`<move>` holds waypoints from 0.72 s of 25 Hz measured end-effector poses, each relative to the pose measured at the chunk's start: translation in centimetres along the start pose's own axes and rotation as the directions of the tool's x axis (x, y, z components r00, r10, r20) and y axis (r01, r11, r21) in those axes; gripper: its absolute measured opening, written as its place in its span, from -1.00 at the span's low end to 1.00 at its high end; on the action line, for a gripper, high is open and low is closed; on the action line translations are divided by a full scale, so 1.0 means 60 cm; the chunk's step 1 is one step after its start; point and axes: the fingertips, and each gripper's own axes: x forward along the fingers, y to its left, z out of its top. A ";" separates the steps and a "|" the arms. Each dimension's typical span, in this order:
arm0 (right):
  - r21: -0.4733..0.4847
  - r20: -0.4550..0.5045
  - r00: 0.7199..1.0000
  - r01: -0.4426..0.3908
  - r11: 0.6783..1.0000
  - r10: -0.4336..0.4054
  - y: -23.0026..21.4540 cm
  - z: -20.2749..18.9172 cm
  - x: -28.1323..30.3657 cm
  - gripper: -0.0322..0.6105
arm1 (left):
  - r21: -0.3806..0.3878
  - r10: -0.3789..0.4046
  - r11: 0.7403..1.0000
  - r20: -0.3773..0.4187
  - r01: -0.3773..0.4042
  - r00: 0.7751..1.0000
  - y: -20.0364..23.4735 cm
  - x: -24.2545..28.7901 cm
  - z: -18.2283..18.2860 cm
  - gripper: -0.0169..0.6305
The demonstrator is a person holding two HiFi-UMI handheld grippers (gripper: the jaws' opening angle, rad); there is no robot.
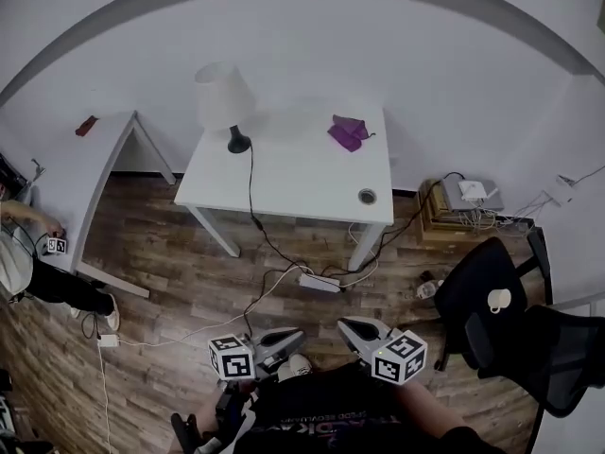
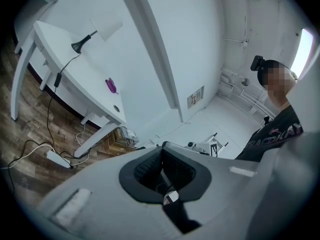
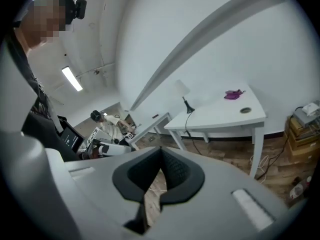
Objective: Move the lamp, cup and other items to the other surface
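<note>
On the table [image 1: 302,178], white-shaded black-footed lamp [image 1: 225,97], left gripper [image 1: 286,340] and right gripper [image 1: 354,329] closed, empty

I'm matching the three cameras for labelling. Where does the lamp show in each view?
Head view: the lamp is upper centre-left, at the left back corner of the white table.
Left gripper view: upper left, leaning with the tilted picture.
Right gripper view: small, just right of centre and above the middle.
Shared landmark: the purple item on the same table.
</note>
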 end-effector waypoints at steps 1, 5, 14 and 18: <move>-0.003 -0.023 0.999 -0.035 0.999 0.035 0.022 -0.011 0.015 -0.89 | -0.003 0.009 1.000 0.015 -0.009 1.000 0.002 -0.013 -0.003 -0.95; -0.068 -0.119 0.982 -0.158 0.985 0.149 0.091 -0.047 0.051 -0.89 | -0.011 0.033 0.999 0.059 -0.032 0.998 0.009 -0.054 -0.011 -0.95; -0.082 -0.105 0.986 -0.138 0.987 0.129 0.100 -0.049 0.052 -0.89 | 0.011 0.016 1.000 0.068 -0.017 0.998 0.001 -0.070 -0.015 -0.95; -0.080 -0.111 0.984 -0.148 0.986 0.139 0.106 -0.054 0.051 -0.89 | -0.008 0.015 1.000 0.080 -0.015 0.997 0.000 -0.076 -0.014 -0.95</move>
